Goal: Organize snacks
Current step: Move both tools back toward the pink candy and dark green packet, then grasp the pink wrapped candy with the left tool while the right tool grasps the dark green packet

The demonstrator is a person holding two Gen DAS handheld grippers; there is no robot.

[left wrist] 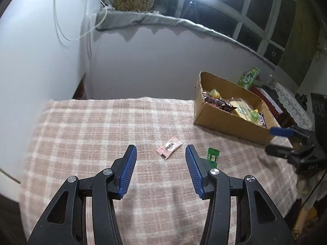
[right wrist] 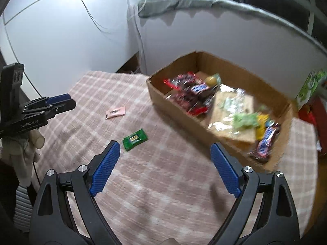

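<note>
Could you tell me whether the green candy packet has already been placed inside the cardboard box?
No, the green candy packet lies on the checked cloth outside the cardboard box, near the pink packet.

We are in a room of a home: a table under a pink checked cloth (left wrist: pixel 92 126), a cardboard box (left wrist: pixel 224 122) of snacks on it, white plain walls, a dark window (left wrist: pixel 245 10) with a white frame, and a lace cover (left wrist: pixel 290 100) on furniture beside

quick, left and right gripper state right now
Left gripper: open, holding nothing, with the pink snack packet lying between its fingers.
Right gripper: open, holding nothing.
</note>
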